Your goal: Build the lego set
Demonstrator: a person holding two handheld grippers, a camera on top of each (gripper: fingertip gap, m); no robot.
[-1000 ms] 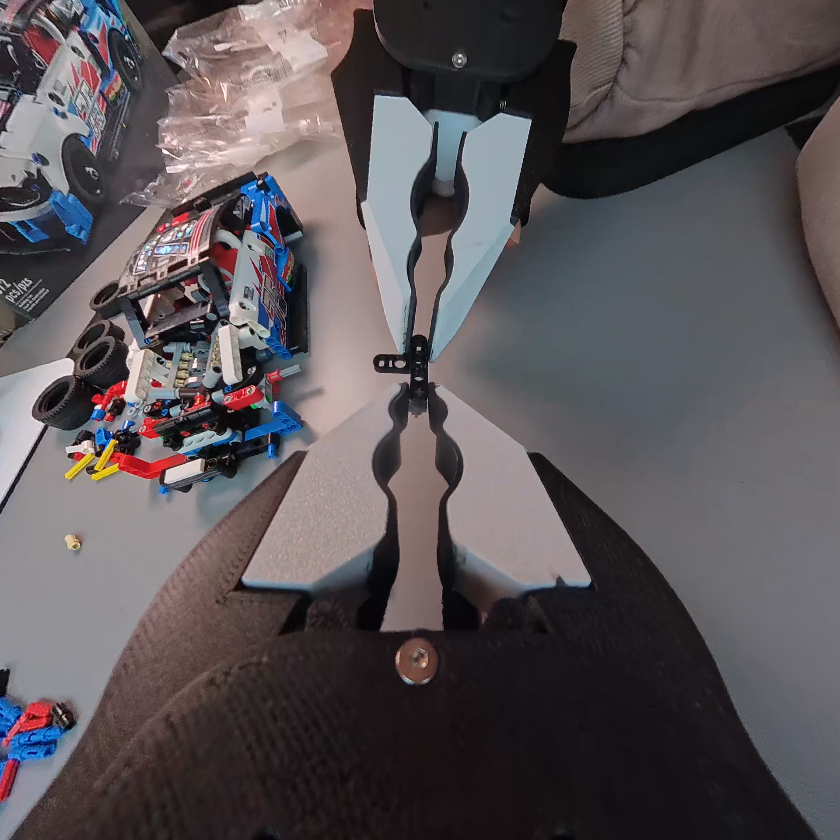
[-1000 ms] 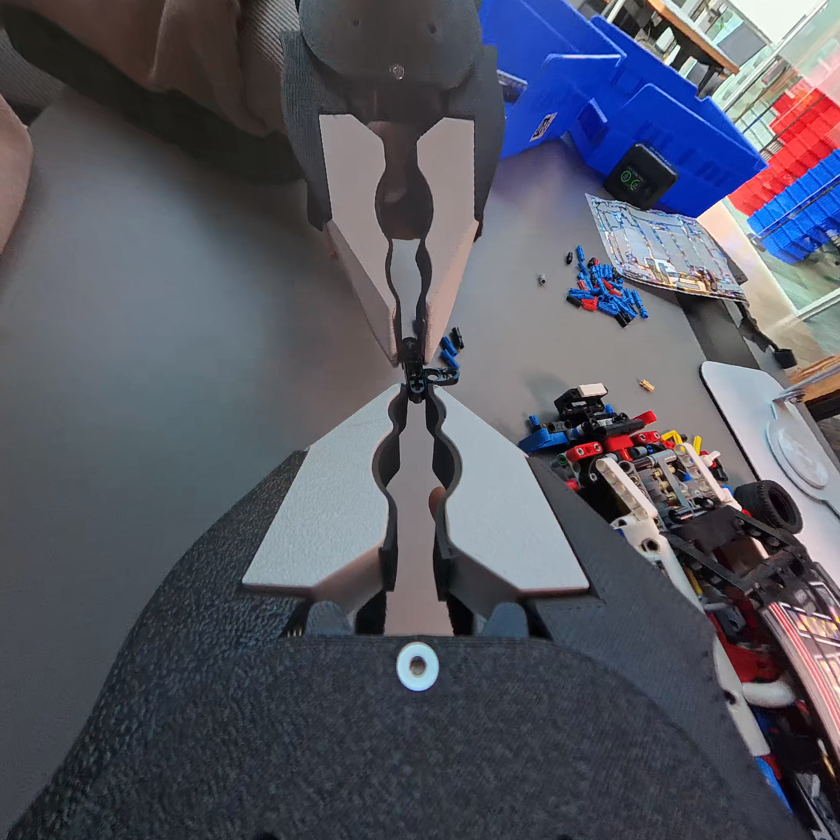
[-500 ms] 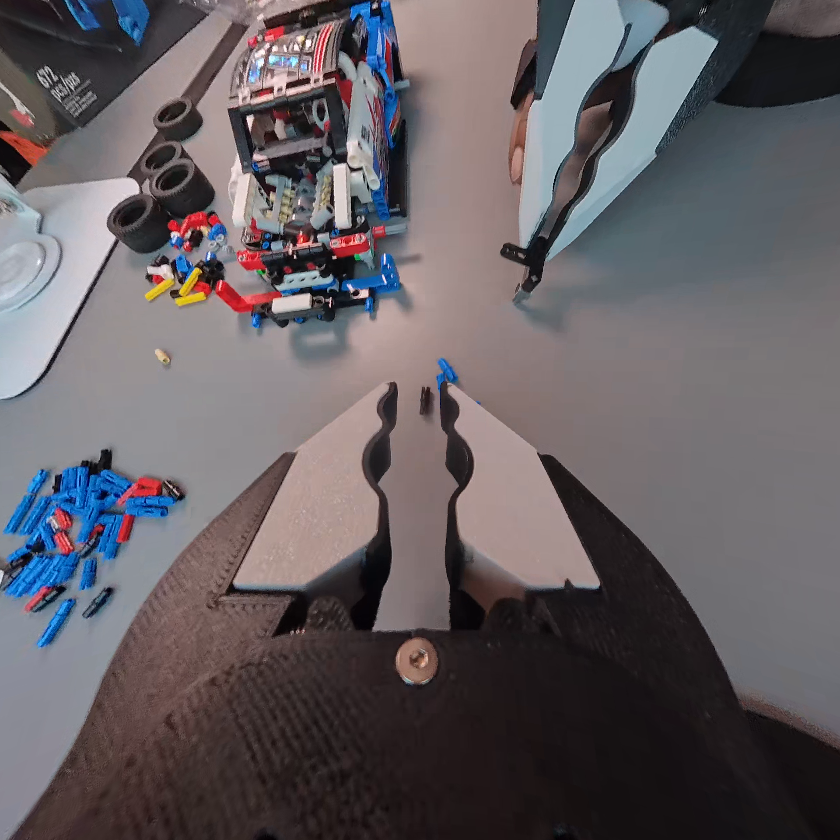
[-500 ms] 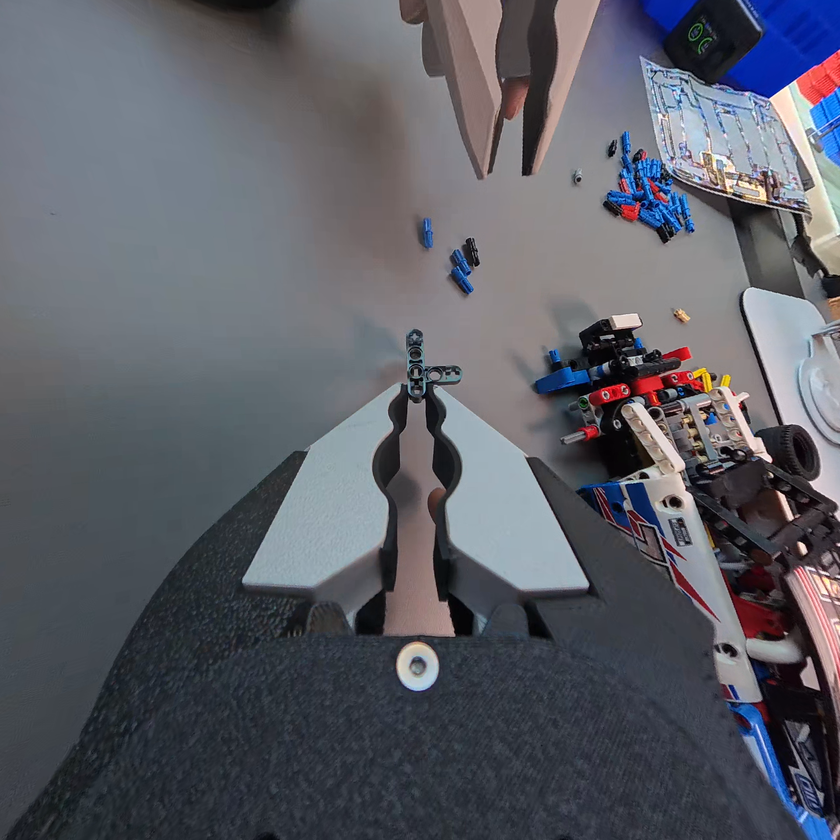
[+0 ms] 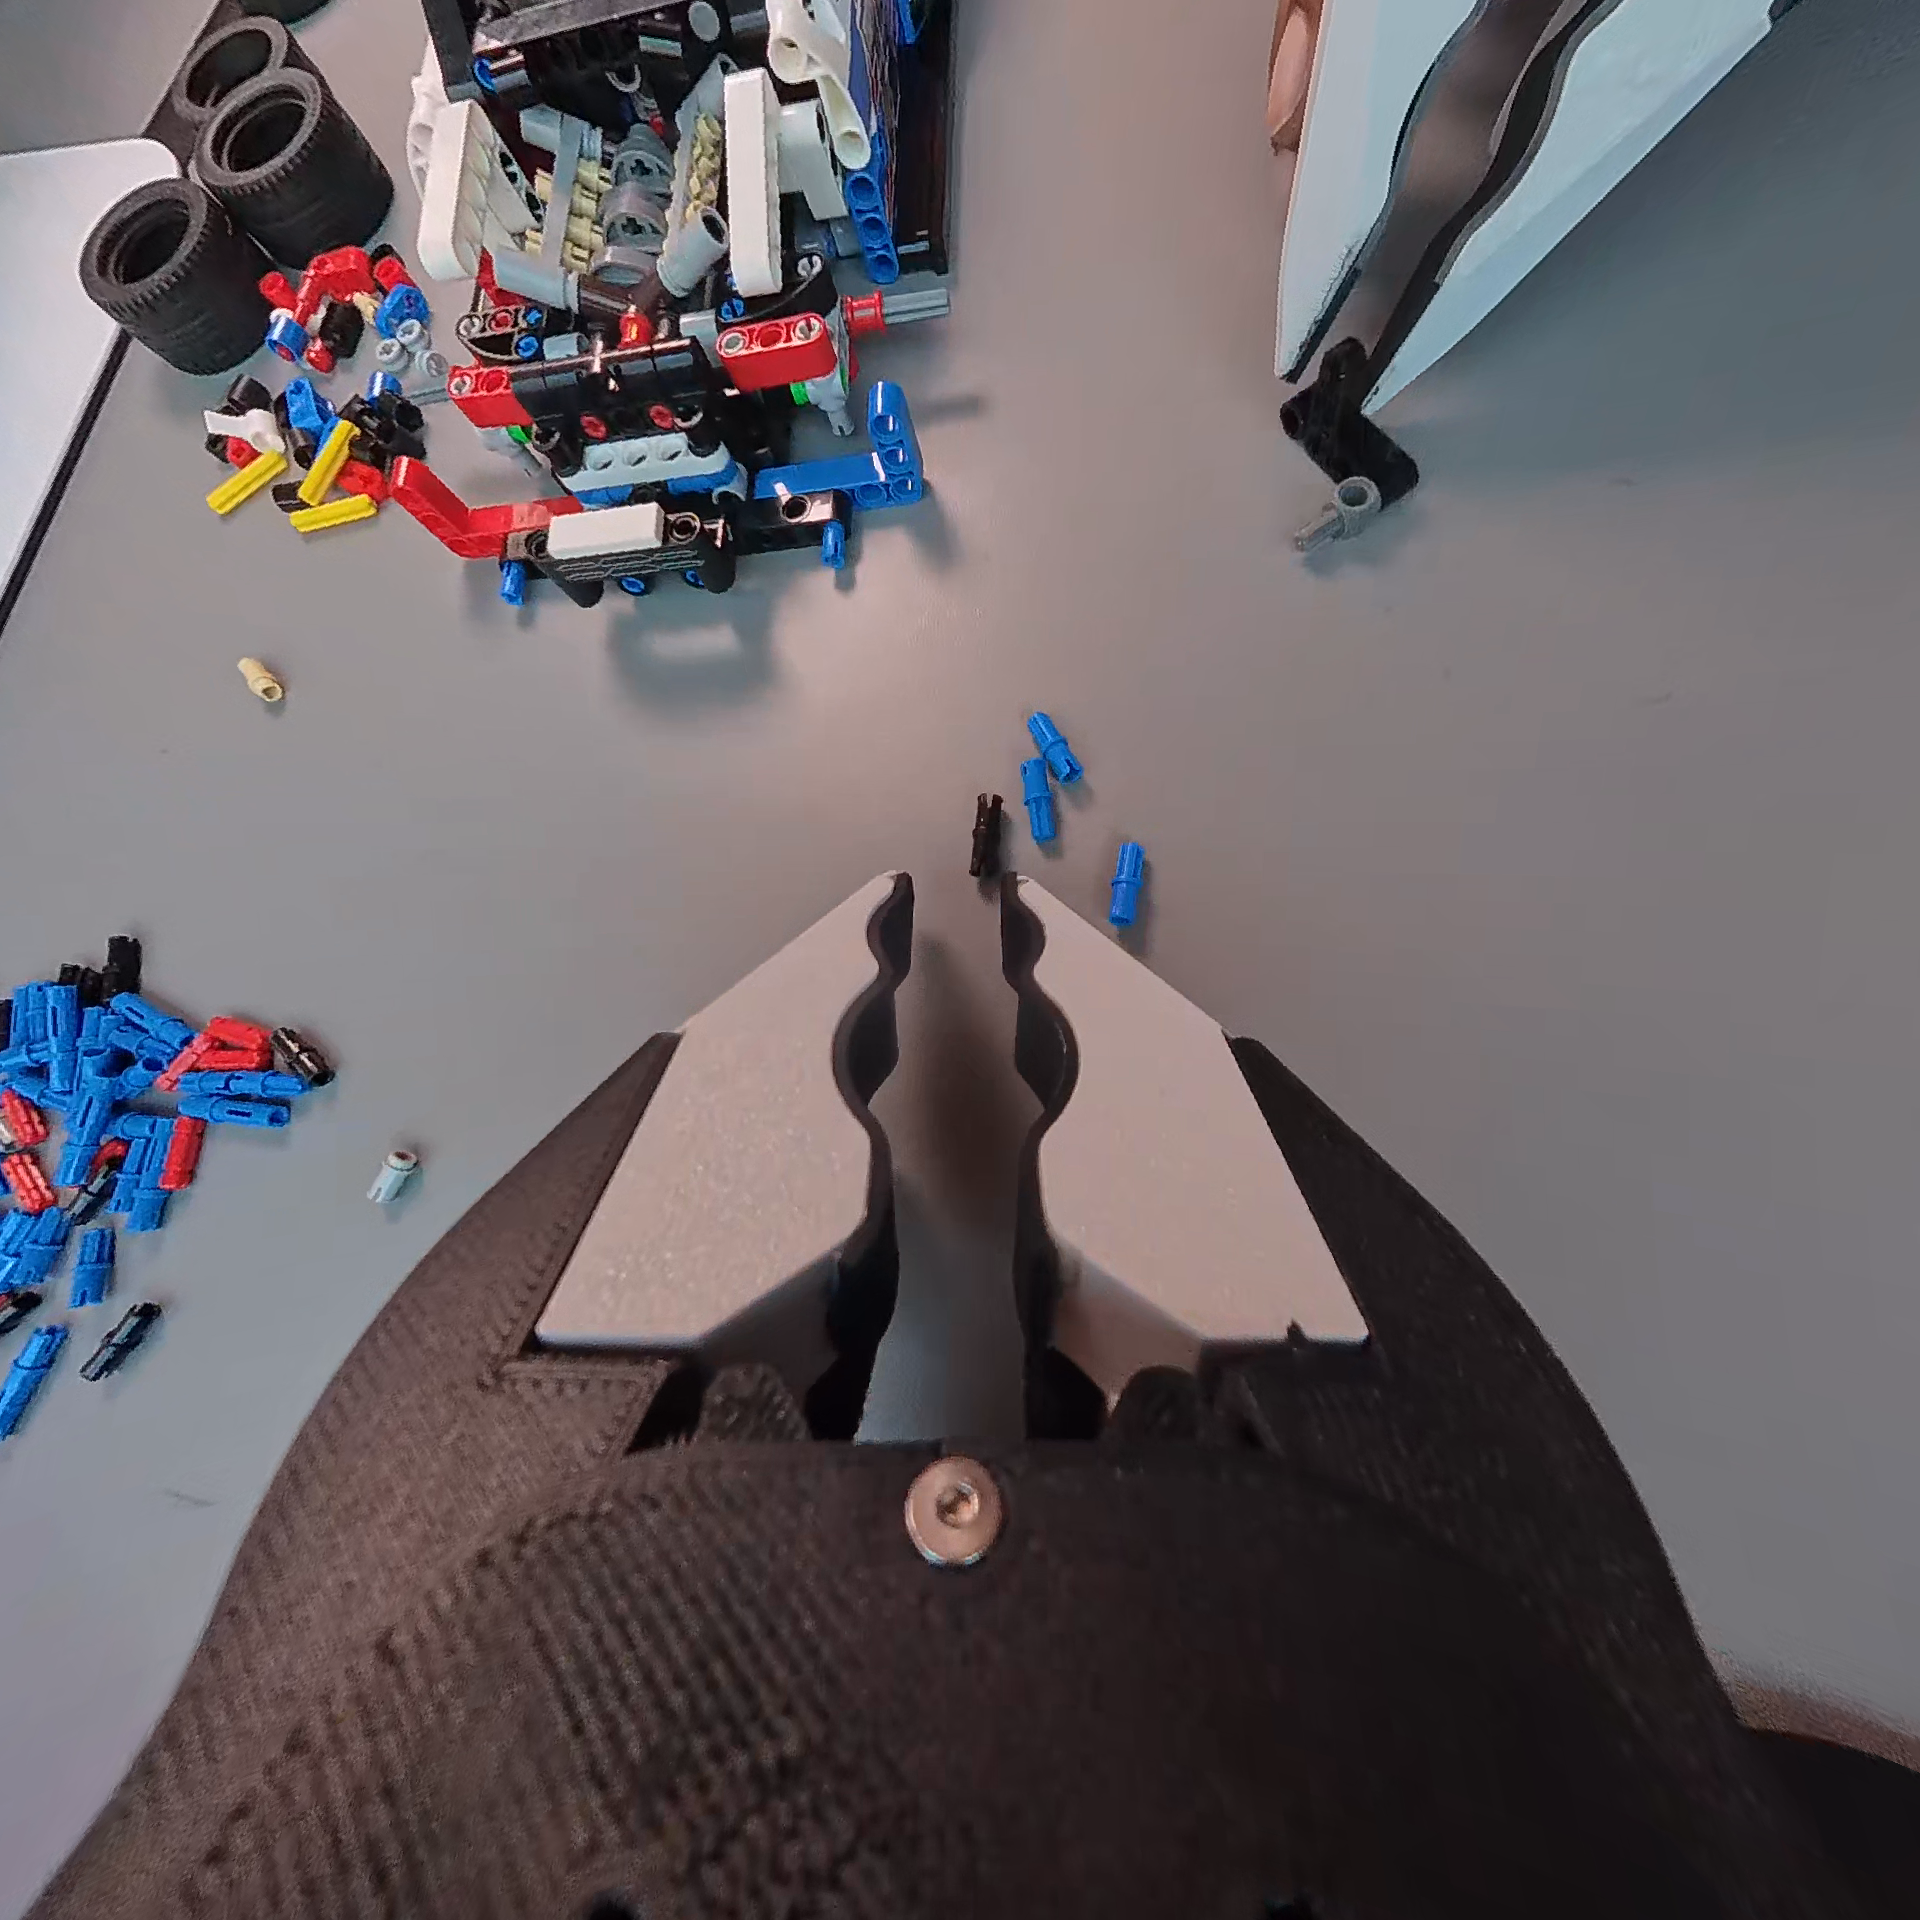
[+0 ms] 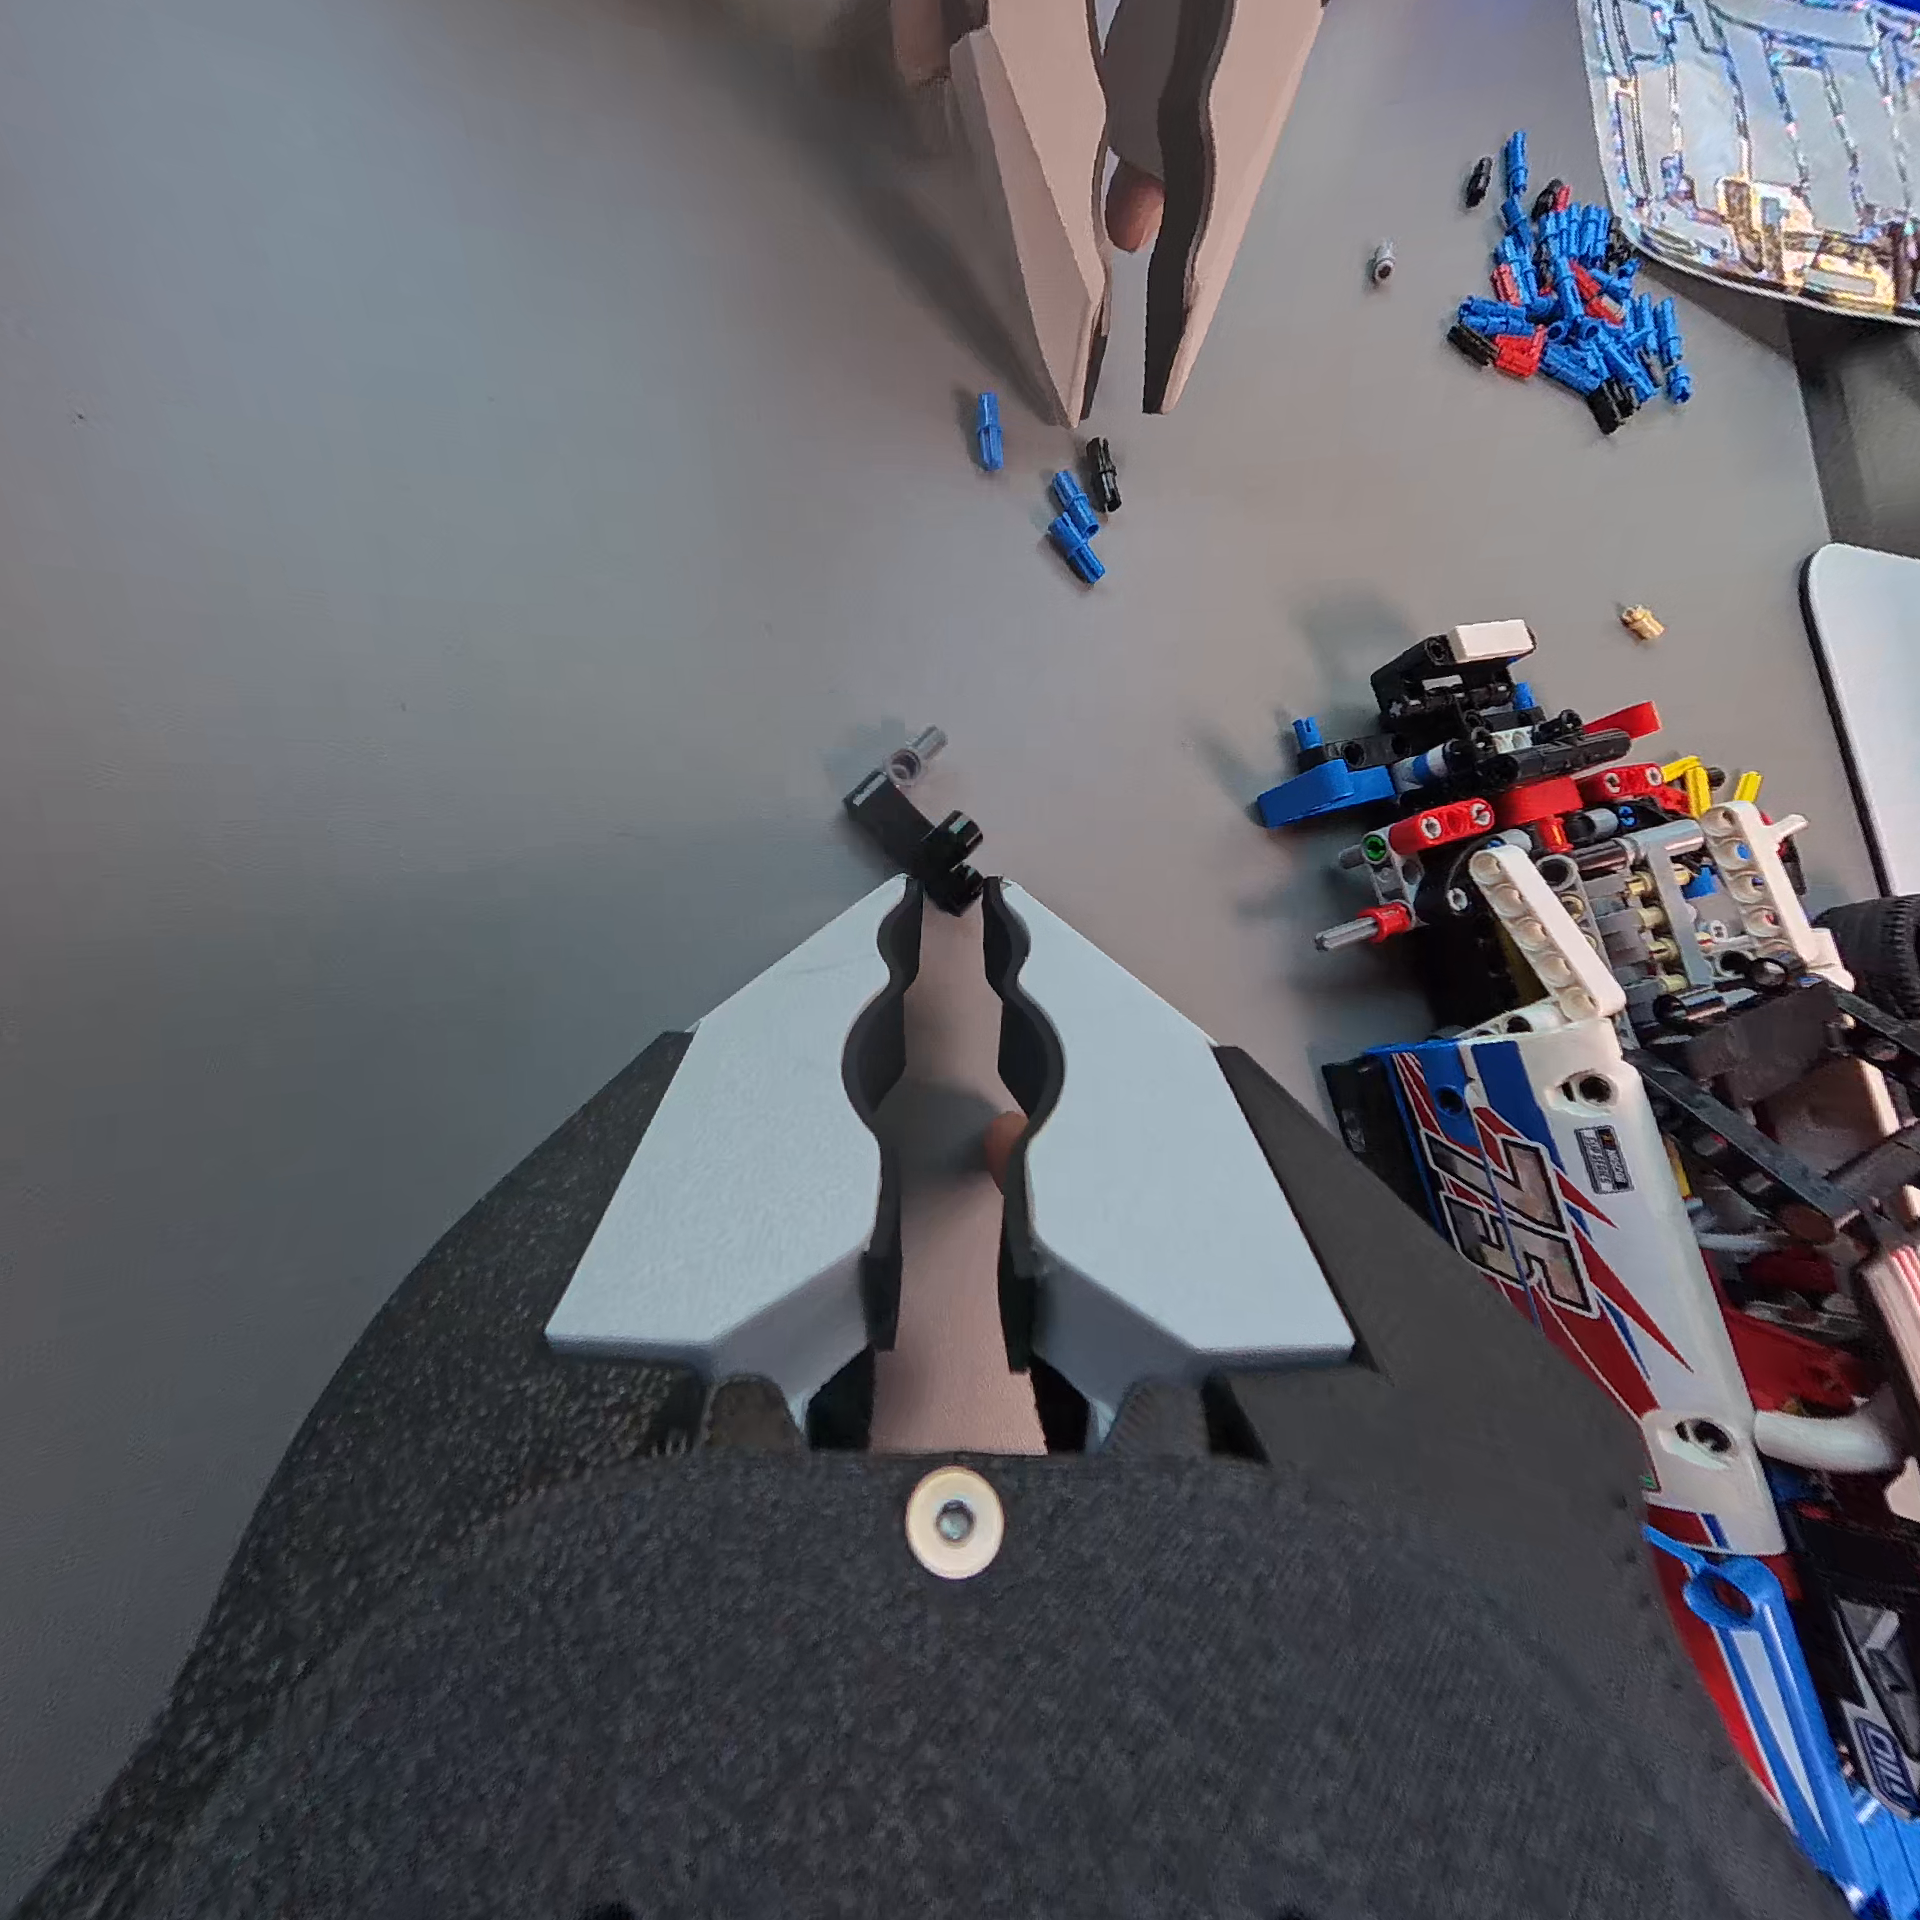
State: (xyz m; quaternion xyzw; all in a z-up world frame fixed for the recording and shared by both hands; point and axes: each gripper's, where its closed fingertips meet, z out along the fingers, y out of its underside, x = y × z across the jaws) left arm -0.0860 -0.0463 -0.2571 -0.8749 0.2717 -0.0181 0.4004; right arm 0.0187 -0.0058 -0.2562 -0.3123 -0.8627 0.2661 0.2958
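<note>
My left gripper [image 5: 956, 883] is open and empty, low over the grey table, with a black pin [image 5: 985, 831] just beyond its tips and three blue pins [image 5: 1039, 795] beside it. My right gripper [image 6: 951, 883] is shut on a black angled connector [image 6: 920, 826] with a grey pin [image 6: 916, 758] at its far end, which sits at the table surface. In the left wrist view the right gripper [image 5: 1340, 384] shows at the top right with the connector [image 5: 1351, 436]. The half-built lego car [image 5: 665, 260] stands at the back left; it also shows in the right wrist view [image 6: 1621, 1039].
Black tyres [image 5: 197, 229] and small loose parts [image 5: 312, 416] lie left of the car. A pile of blue, red and black pins [image 5: 114, 1101] is at the left. A tan pin [image 5: 260, 681] and a pale pin [image 5: 395, 1174] lie loose. A printed sheet [image 6: 1745, 156] and a white board [image 6: 1870, 717] lie at the right. My hands' fingertips stand some 12 cm from each other.
The two grippers were tip to tip on the black connector. My left gripper let go, opened and came down by the loose pins. My right gripper kept the connector and lowered it to the table.
</note>
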